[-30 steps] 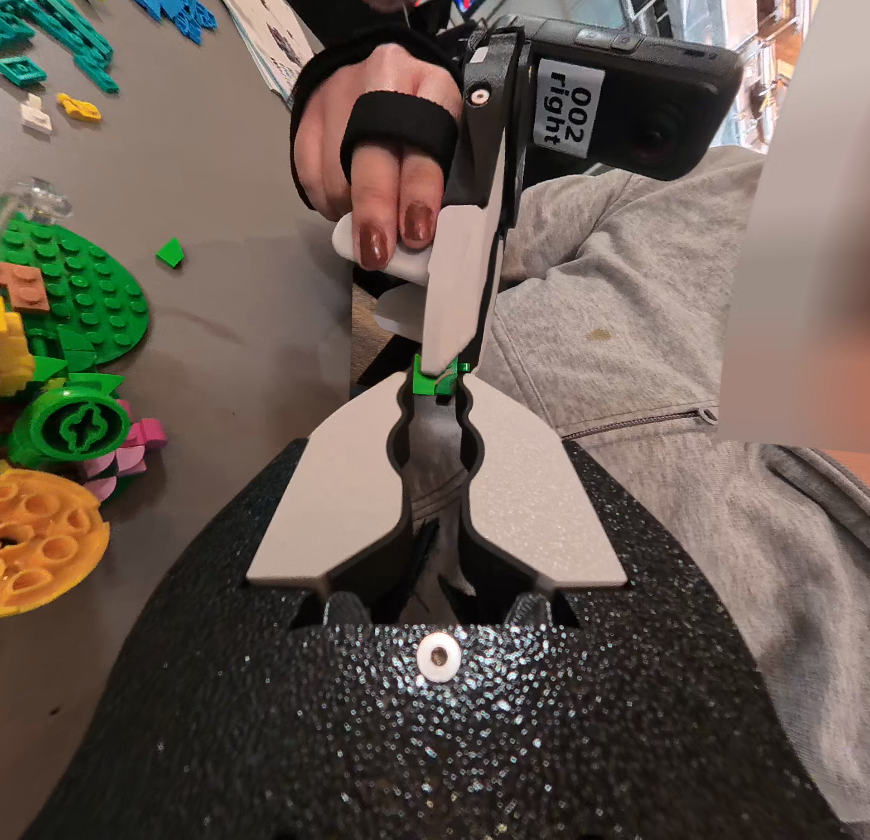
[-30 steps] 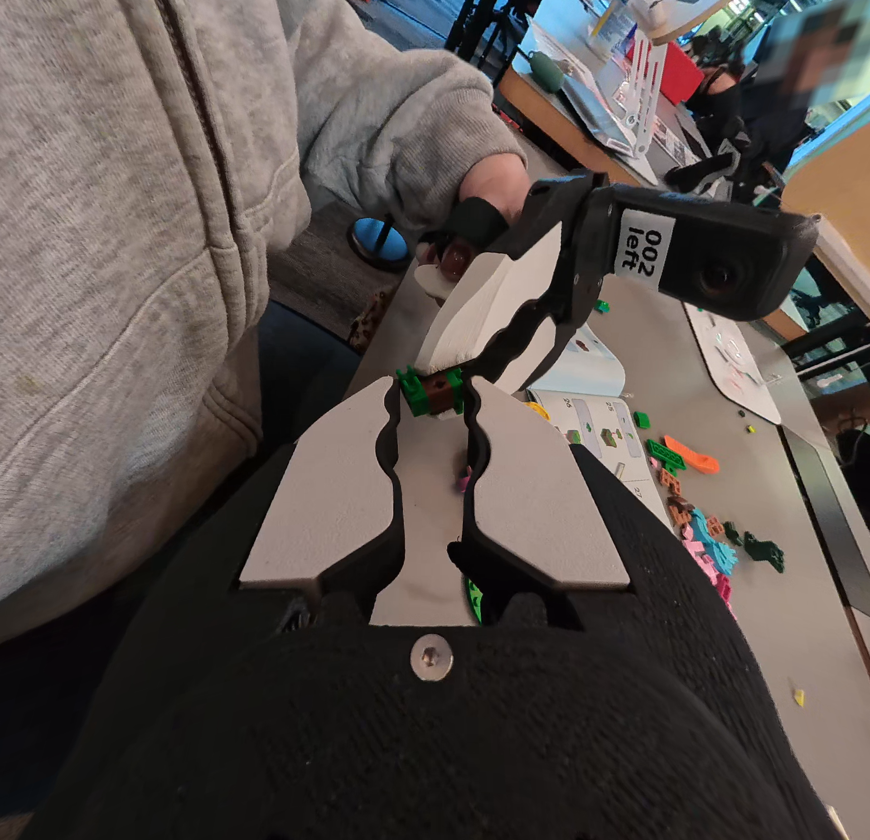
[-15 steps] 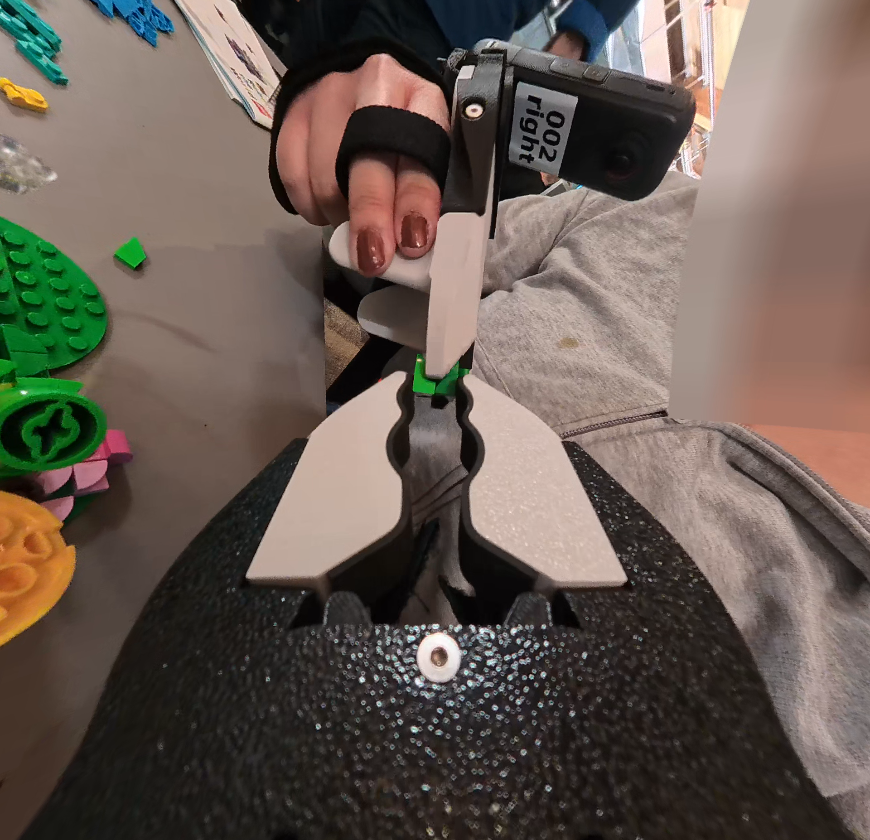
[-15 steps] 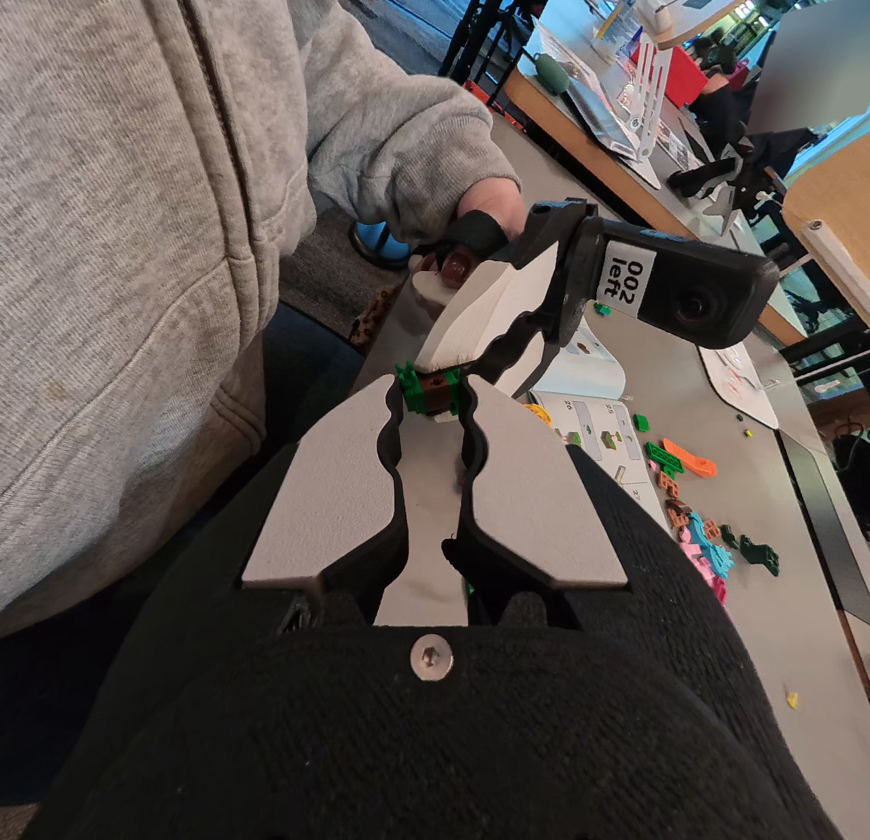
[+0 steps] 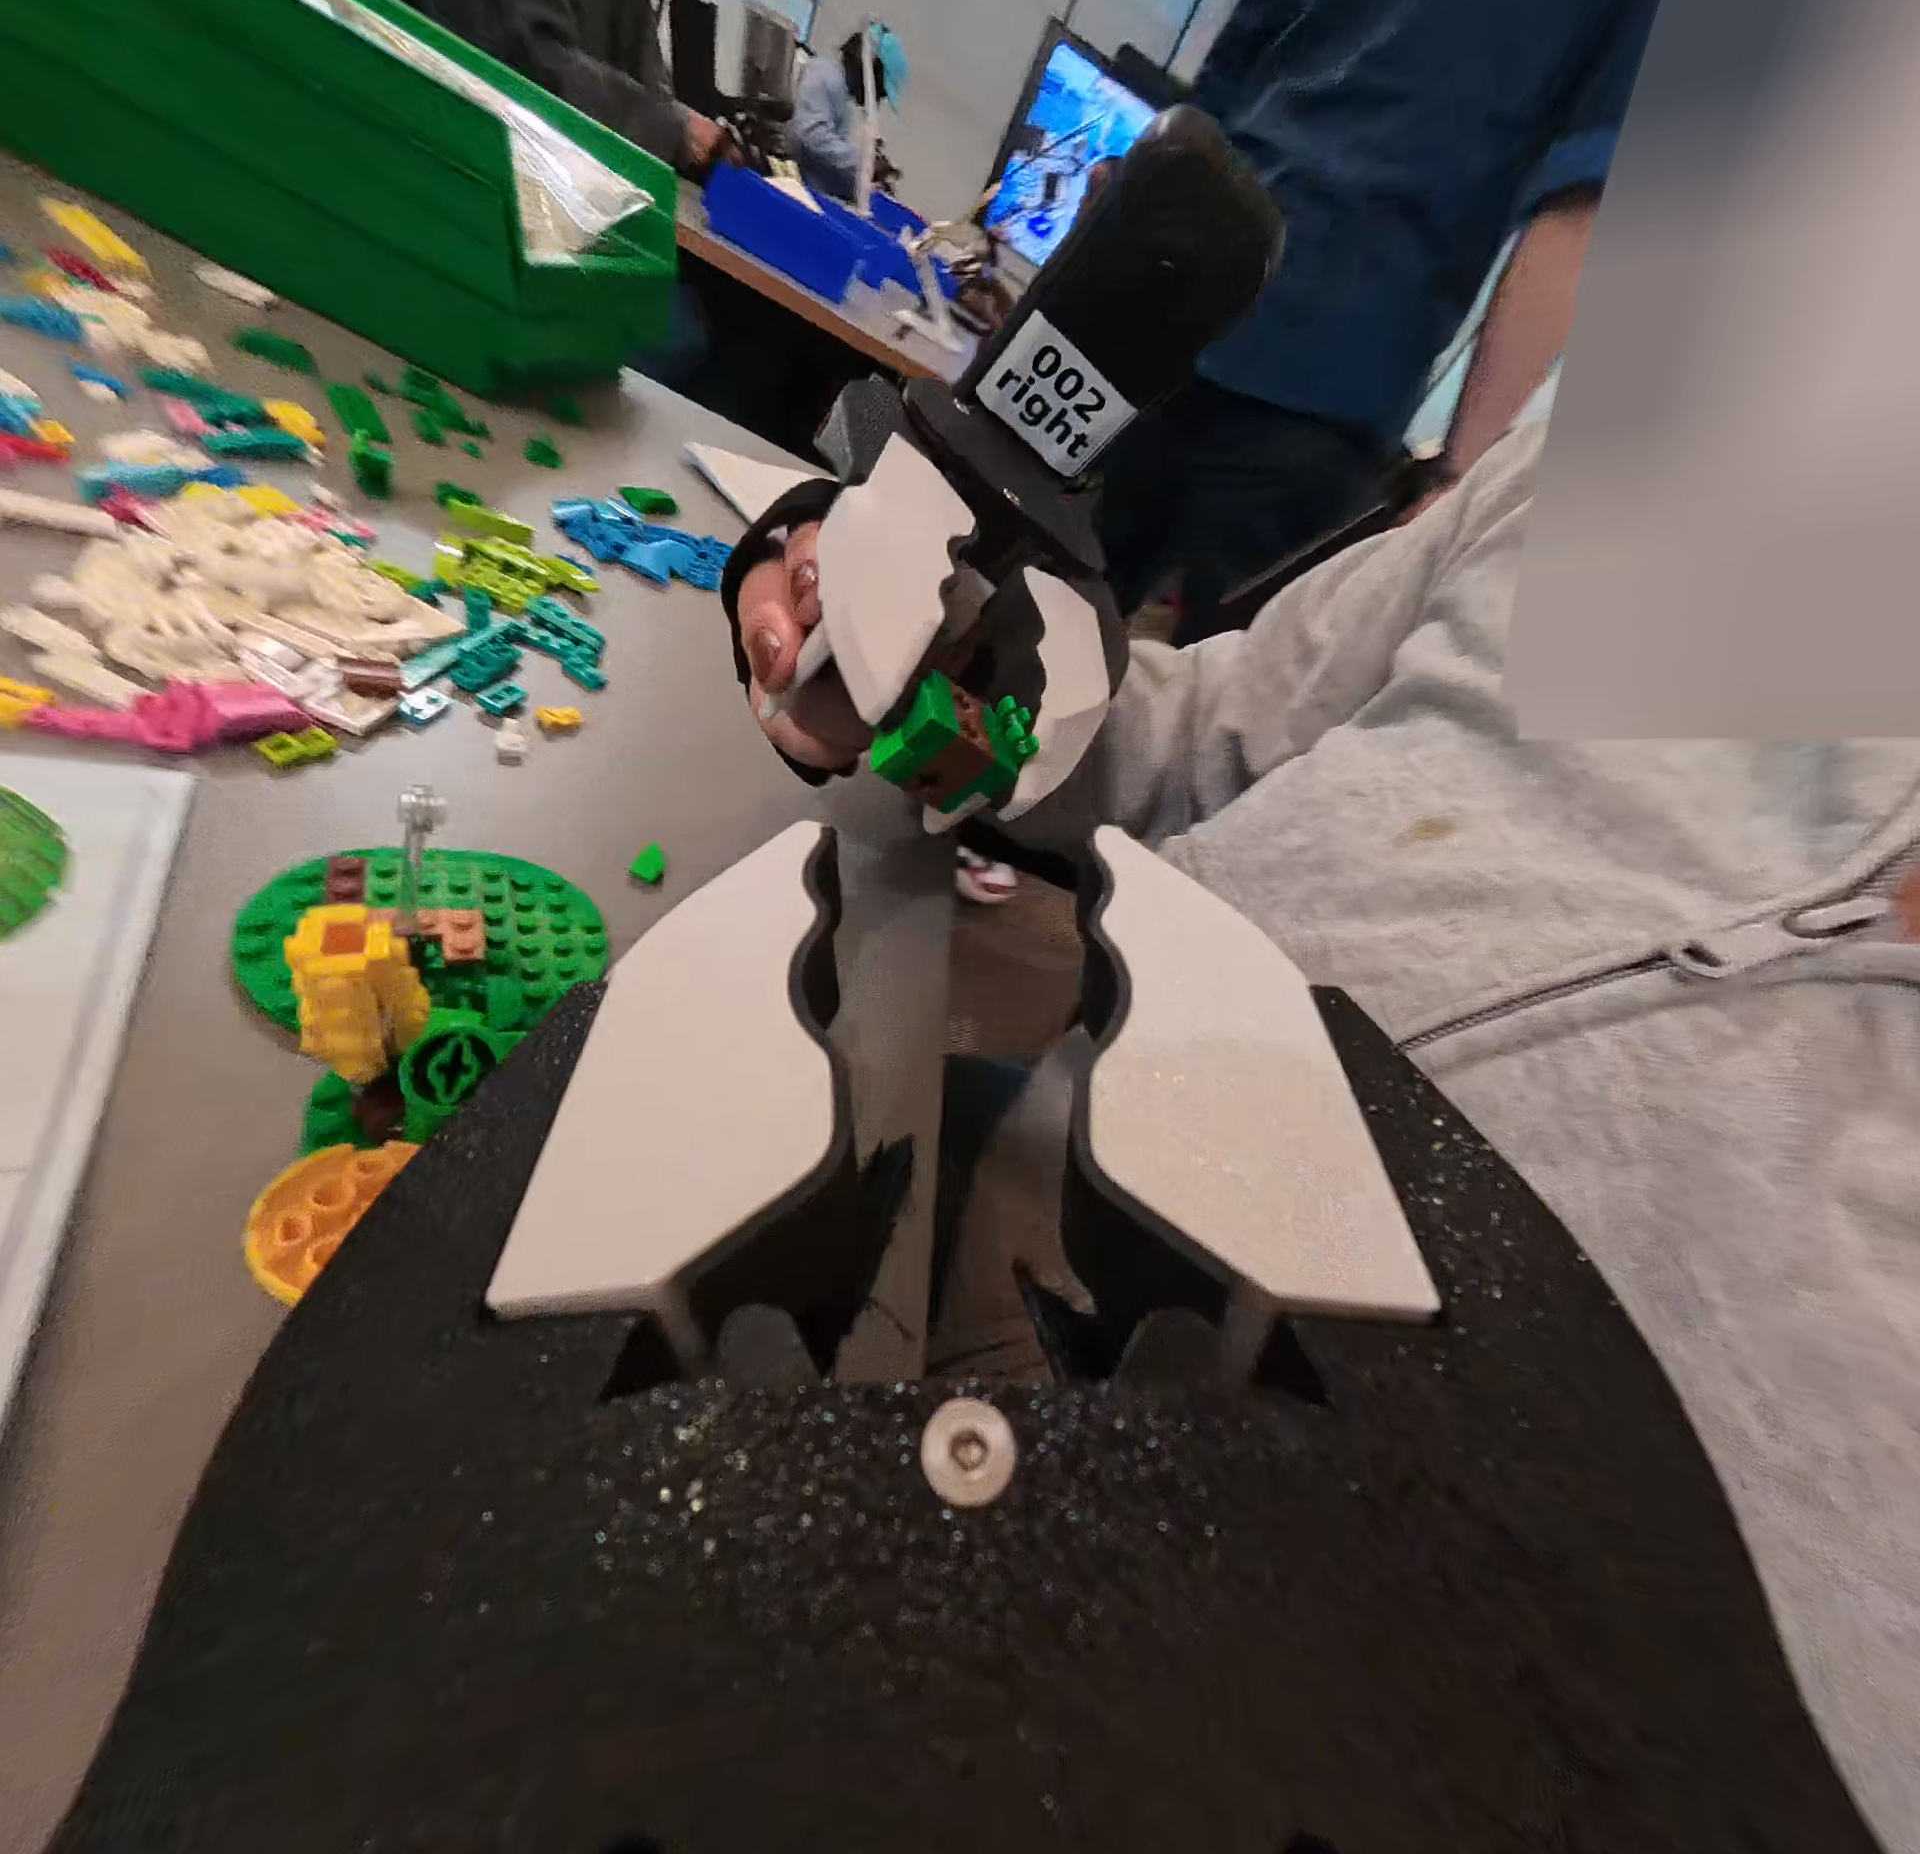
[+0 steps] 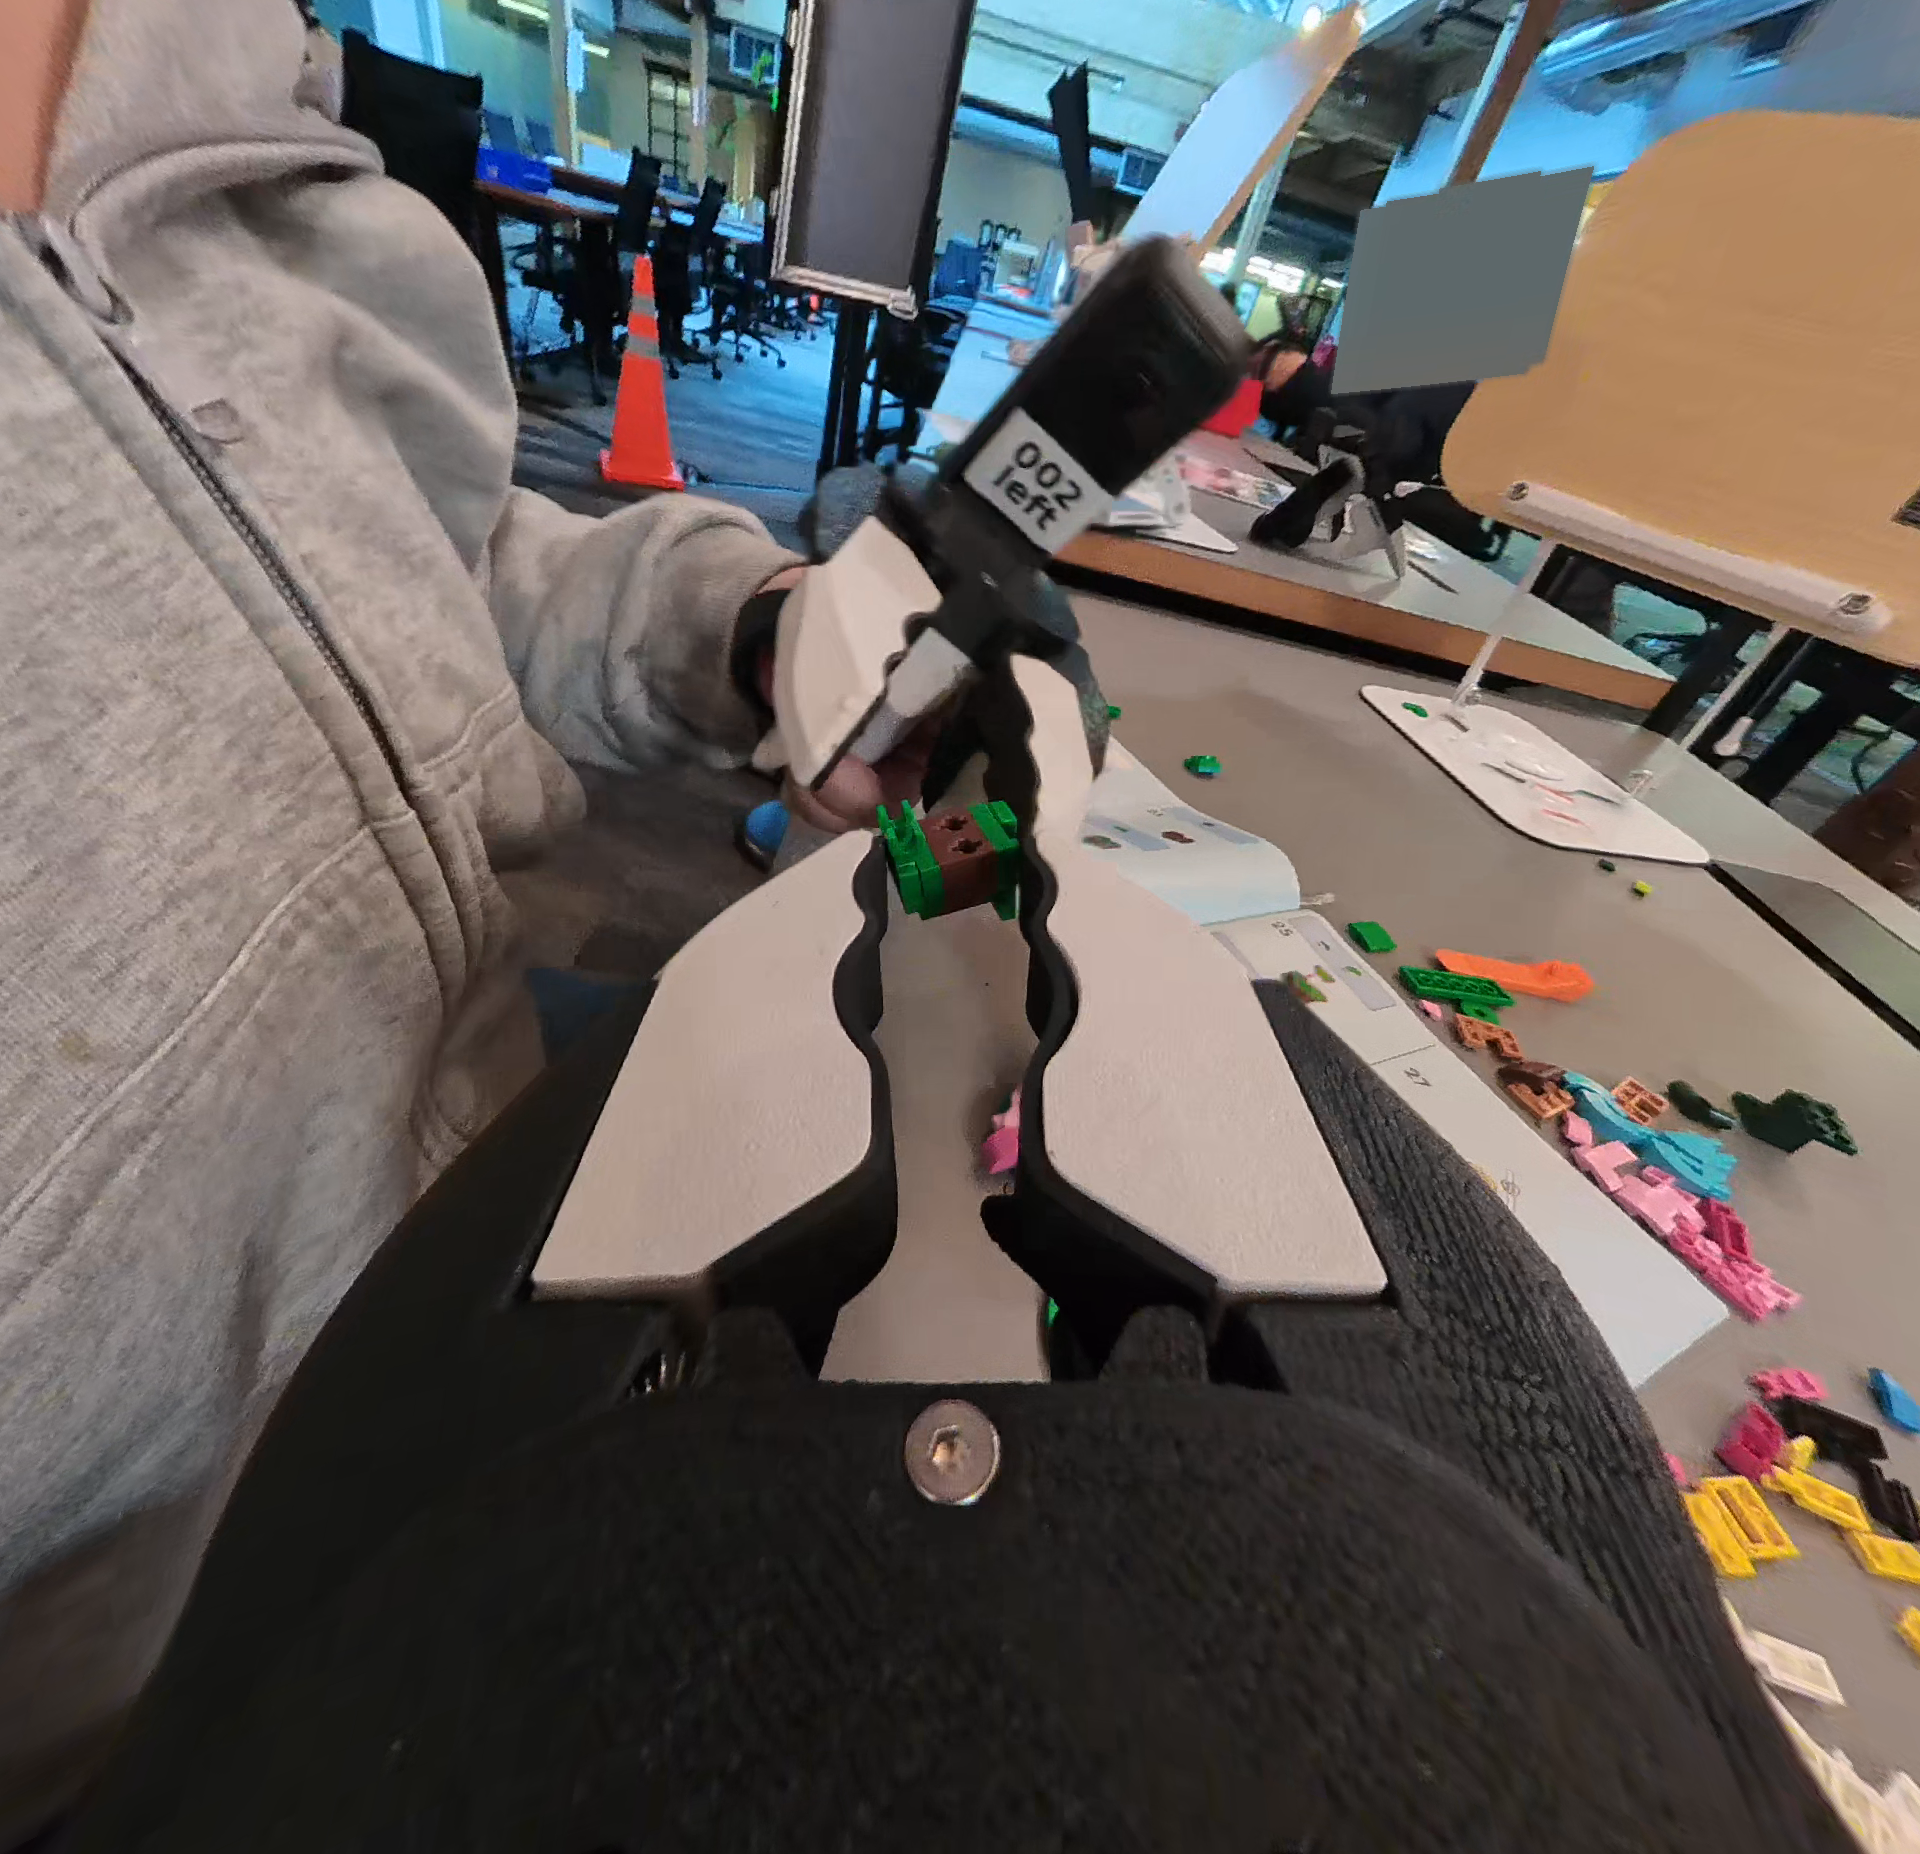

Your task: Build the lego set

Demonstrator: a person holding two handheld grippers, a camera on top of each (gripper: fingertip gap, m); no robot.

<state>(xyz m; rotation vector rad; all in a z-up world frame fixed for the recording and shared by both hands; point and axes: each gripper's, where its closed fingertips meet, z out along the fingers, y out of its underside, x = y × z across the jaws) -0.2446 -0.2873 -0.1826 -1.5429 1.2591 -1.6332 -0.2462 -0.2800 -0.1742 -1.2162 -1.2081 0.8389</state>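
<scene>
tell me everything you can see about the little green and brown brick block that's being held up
The brick block is a small assembly: a brown brick in the middle with two holes on its top face, and green bricks on either side, one bearing small upright prongs. It looks like shiny plastic. It is held in the air above the table edge, slightly tilted, pinched at the tips of the right tool. The left tool stands open, apart from it.

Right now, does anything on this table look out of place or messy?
Nothing looks broken. Loose plastic bricks lie scattered across the grey table, and the right hand-held gripper pinches a small green-and-brown brick assembly in mid-air.
</scene>
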